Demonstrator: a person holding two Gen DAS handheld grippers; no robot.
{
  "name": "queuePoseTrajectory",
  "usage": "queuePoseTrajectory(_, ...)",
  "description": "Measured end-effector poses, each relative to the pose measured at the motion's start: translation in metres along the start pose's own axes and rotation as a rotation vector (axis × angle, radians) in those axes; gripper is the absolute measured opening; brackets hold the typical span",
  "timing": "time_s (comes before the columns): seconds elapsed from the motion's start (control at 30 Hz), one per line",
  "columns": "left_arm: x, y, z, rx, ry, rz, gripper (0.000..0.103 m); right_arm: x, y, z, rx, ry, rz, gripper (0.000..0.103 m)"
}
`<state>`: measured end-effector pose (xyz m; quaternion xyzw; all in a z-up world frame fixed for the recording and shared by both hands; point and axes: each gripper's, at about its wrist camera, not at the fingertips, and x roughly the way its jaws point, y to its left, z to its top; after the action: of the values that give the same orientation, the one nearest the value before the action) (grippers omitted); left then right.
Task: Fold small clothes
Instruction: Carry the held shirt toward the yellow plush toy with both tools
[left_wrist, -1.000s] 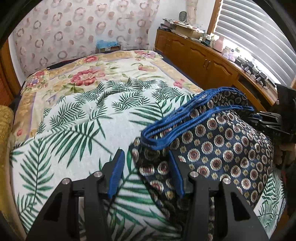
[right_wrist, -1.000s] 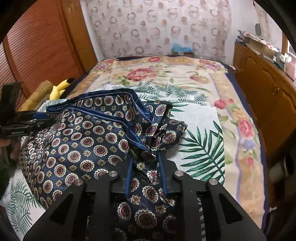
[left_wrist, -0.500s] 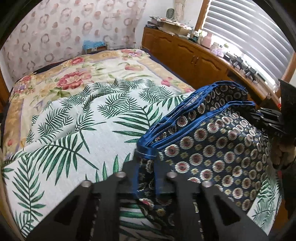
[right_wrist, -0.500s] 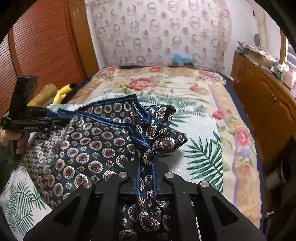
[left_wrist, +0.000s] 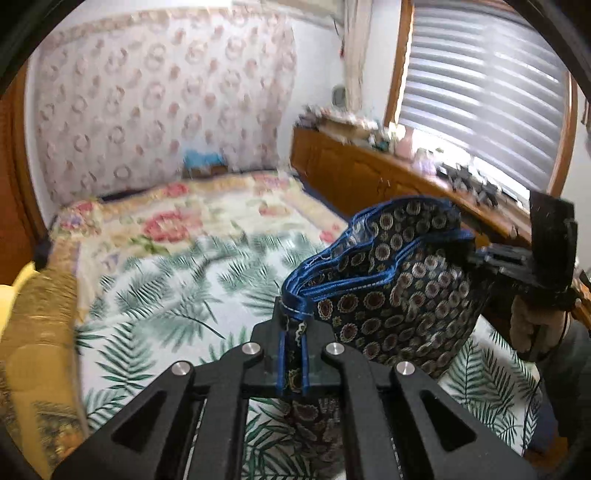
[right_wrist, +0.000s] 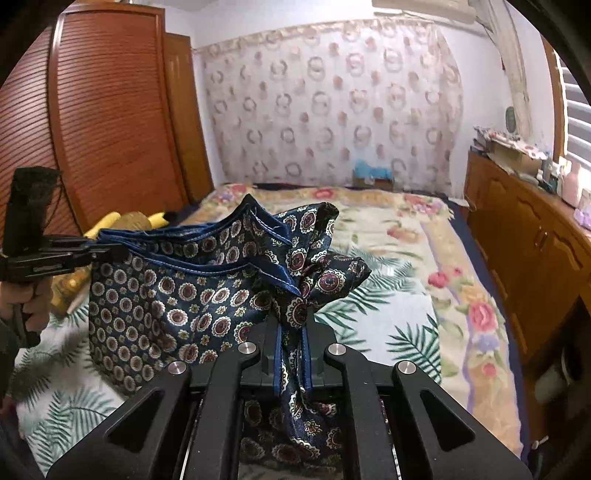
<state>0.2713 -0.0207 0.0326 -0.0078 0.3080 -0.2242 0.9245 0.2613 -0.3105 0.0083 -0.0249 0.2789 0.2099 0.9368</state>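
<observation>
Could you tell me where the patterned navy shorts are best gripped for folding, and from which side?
Grip the blue-trimmed waistband of the shorts at its two ends, one from each side, as the left gripper and right gripper do. The stitched band is the firmest edge, and the cloth hangs flat below it.

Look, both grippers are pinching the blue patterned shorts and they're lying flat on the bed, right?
Not quite. Both the left gripper and the right gripper do pinch the blue patterned shorts, but the shorts aren't lying flat: they hang lifted between the grippers above the bed, as the right wrist view shows.
</observation>
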Motion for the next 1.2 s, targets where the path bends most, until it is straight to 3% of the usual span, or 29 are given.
queuePoseTrajectory(0.3, -0.080, 0.023, -0.002, -0.016, -0.123, 0.109, 0.003, -0.004, 0.047, 0.031, -0.084, -0.054, 0.070, 0.005)
queuePoseTrajectory(0.53, -0.137, 0.067, -0.019, -0.061, -0.193, 0.217, 0.003, 0.014, 0.104, 0.074, -0.198, -0.084, 0.140, 0.005)
queuePoseTrajectory(0.73, -0.172, 0.130, -0.047, -0.169, -0.233, 0.322, 0.003, 0.043, 0.175, 0.119, -0.351, -0.088, 0.206, 0.005)
queuePoseTrajectory(0.93, -0.188, 0.180, -0.083, -0.280, -0.239, 0.392, 0.003, 0.085, 0.252, 0.159, -0.495, -0.079, 0.260, 0.005)
queuePoseTrajectory(1.2, -0.184, 0.223, -0.144, -0.404, -0.149, 0.460, 0.003, 0.169, 0.342, 0.175, -0.678, 0.003, 0.315, 0.005)
